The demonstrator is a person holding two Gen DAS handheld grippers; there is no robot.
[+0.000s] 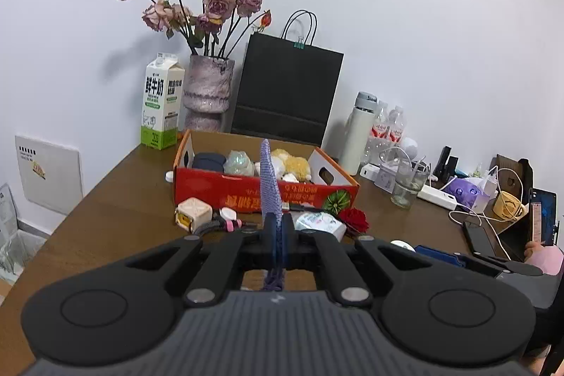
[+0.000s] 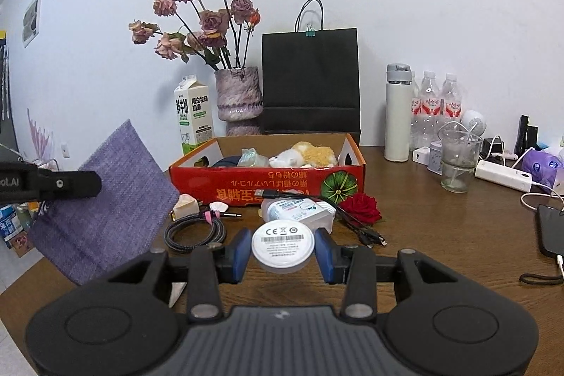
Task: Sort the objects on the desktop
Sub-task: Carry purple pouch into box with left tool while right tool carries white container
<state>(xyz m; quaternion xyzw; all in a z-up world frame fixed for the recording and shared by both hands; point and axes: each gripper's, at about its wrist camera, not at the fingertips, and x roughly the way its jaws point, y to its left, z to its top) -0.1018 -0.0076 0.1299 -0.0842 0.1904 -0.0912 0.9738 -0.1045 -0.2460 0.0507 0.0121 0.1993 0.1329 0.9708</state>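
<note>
The left gripper (image 1: 278, 235) is clenching a purple woven cloth (image 1: 269, 178). Its own camera is seeing the cloth edge-on, as a thin strip standing in front of the red cardboard box (image 1: 246, 192). Only the right wrist view is showing the cloth's (image 2: 105, 199) flat face, held in the air to the left of the box (image 2: 268, 182), with the left gripper (image 2: 88, 184) reaching in from the frame's left edge; part of a logo on it is cut off.

The right gripper (image 2: 283, 251) is grasping a white round disc (image 2: 283, 247) between its blue pads (image 2: 241, 252), in front of the box. The disc's label is carrying a CE mark and a barcode; the smaller print is too fine to read.

Inside the box a plush toy (image 2: 310, 152) is lying beside other items that are hard to make out. The box front is bearing upside-down writing and a green melon picture. Left of the box a milk carton (image 1: 162, 101) with Chinese characters is standing. In front of the box, a coiled cable (image 2: 195, 231) and a red rose (image 2: 363, 205) are lying on the wooden table (image 2: 440, 228).
</note>
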